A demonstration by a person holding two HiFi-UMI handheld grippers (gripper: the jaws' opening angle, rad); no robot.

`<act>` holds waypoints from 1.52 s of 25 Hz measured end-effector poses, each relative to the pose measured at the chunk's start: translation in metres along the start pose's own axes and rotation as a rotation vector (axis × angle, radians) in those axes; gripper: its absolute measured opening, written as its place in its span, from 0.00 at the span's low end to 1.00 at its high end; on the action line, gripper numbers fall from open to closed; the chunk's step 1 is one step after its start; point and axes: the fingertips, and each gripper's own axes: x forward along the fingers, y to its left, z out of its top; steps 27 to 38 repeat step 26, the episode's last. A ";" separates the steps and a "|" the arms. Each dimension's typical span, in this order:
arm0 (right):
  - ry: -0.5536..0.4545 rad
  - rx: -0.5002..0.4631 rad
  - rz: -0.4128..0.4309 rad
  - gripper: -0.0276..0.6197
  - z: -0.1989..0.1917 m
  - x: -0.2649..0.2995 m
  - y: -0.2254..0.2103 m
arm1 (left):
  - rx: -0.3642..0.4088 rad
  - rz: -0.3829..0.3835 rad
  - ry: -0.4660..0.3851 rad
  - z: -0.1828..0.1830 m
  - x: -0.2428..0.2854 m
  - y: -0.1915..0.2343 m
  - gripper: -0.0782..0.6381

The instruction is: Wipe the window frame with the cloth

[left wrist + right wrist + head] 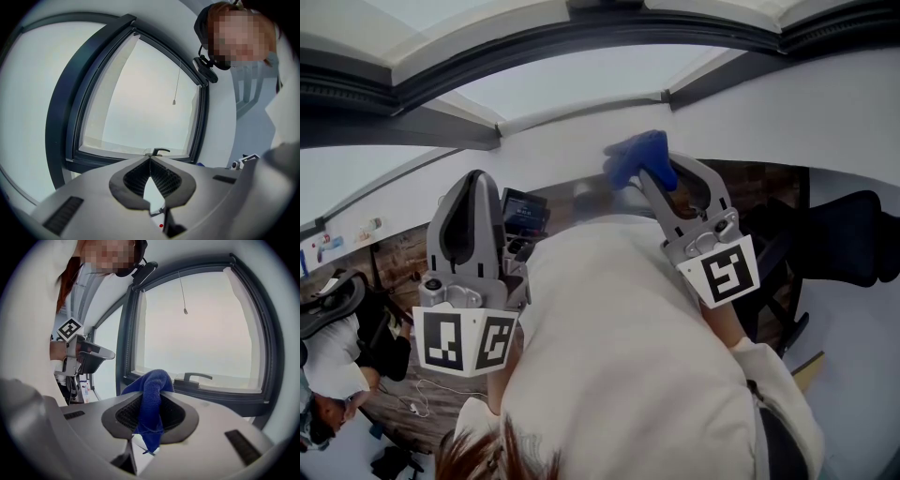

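Observation:
My right gripper (151, 391) is shut on a blue cloth (152, 420); the cloth bunches out past the jaw tips and hangs down between them. The head view shows the same cloth (636, 157) at the right gripper's (649, 178) tip, close to the white wall under the window. The dark window frame (128, 333) with its handle (192, 377) lies just beyond the cloth, not touching it. Off to the left my left gripper (150, 159) is shut with nothing in it and points at the same frame (70, 117). It also shows in the head view (471, 202).
A pull cord (176, 84) hangs in front of the glass. A white wall (825, 112) surrounds the window. Below are a black chair (853, 234), a small screen (525, 211) and another seated person (328, 356) at lower left.

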 end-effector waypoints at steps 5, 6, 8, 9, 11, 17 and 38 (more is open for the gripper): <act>0.009 -0.004 0.013 0.18 0.000 0.003 0.002 | -0.003 0.005 0.000 -0.001 -0.002 0.002 0.12; 0.010 -0.006 0.015 0.18 0.001 0.003 0.002 | -0.004 0.006 0.000 -0.001 -0.002 0.002 0.12; 0.010 -0.009 0.018 0.18 0.002 0.004 0.002 | -0.004 0.008 0.000 -0.001 -0.002 0.003 0.12; 0.010 -0.009 0.018 0.18 0.002 0.005 0.002 | -0.004 0.009 0.000 -0.001 -0.002 0.003 0.12; 0.013 -0.010 0.018 0.18 0.001 0.005 0.001 | -0.006 0.011 -0.001 -0.001 -0.002 0.003 0.12; 0.021 -0.010 0.021 0.18 0.001 0.005 0.001 | -0.007 0.015 -0.003 -0.001 -0.003 0.002 0.12; 0.019 -0.008 0.014 0.18 0.005 0.001 -0.001 | -0.008 0.010 -0.004 -0.001 -0.004 -0.001 0.12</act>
